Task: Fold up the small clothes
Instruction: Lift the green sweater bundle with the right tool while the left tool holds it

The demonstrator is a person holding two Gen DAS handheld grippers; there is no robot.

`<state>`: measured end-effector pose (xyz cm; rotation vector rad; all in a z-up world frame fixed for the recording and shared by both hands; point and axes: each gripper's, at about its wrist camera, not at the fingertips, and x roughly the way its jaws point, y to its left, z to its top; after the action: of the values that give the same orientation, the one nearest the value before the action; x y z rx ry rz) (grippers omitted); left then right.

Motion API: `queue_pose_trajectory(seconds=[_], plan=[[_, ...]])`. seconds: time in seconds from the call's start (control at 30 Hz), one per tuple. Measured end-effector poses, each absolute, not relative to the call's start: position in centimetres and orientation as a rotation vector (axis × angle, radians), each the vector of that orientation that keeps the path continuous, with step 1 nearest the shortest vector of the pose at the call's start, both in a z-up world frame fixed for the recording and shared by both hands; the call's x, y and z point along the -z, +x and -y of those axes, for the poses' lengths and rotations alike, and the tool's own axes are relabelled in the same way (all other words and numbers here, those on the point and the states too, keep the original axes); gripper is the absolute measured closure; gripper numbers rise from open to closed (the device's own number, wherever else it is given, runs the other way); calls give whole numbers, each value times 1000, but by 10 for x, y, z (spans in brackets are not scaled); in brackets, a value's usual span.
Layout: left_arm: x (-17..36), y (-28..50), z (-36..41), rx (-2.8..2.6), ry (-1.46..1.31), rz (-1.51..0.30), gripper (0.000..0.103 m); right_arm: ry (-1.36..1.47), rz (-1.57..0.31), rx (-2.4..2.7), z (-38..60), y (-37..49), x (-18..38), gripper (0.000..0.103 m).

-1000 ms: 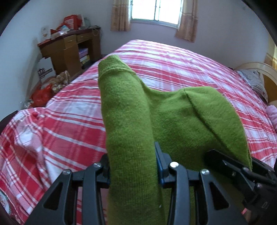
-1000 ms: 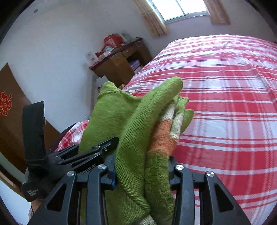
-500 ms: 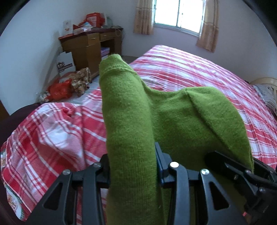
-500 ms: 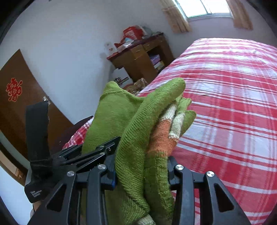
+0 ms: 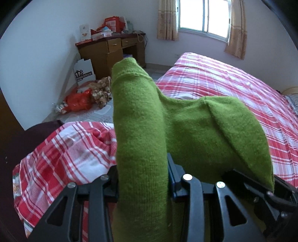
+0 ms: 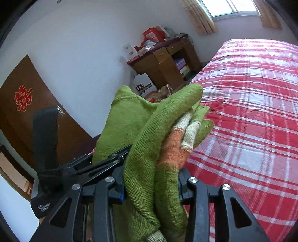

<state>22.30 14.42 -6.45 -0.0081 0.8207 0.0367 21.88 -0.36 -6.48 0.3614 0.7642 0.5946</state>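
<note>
A small green knitted sweater [image 5: 141, 141] with orange and cream stripes [image 6: 174, 147] hangs in the air between my two grippers. My left gripper [image 5: 142, 178] is shut on one thick fold of it. My right gripper [image 6: 150, 186] is shut on a bunched part where the stripes show. The two grippers are close together: the right one shows at the lower right of the left wrist view [image 5: 260, 188], the left one at the left of the right wrist view [image 6: 78, 167]. The sweater is held above the near corner of the red plaid bed [image 6: 251, 115].
The bed [image 5: 232, 85] stretches away to the right. A wooden desk [image 5: 111, 48] with clutter on top stands by the far wall, with bags [image 5: 80, 100] on the floor beside it. A brown door [image 6: 22, 104] is at the left. A window [image 5: 203, 16] is in the back wall.
Both grippers have moved back and to the left with the sweater still held. The bed's near corner, the floor and the door have come more into view.
</note>
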Motion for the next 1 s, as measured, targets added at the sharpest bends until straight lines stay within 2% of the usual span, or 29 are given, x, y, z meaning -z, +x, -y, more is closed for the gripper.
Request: queue_pose_trajectory(seconds=[0.63, 0.77, 0.9, 1.0], plan=[[55, 277, -109, 28, 55, -759, 65, 385, -673, -526, 36, 248, 51, 63], [72, 296, -102, 23, 80, -734, 64, 383, -657, -487, 42, 272, 69, 63], [102, 318, -100, -3, 124, -791, 64, 360, -721, -416, 44, 299, 97, 63], [104, 327, -115, 15, 38, -833, 63, 349, -757, -396, 46, 312, 111, 63]])
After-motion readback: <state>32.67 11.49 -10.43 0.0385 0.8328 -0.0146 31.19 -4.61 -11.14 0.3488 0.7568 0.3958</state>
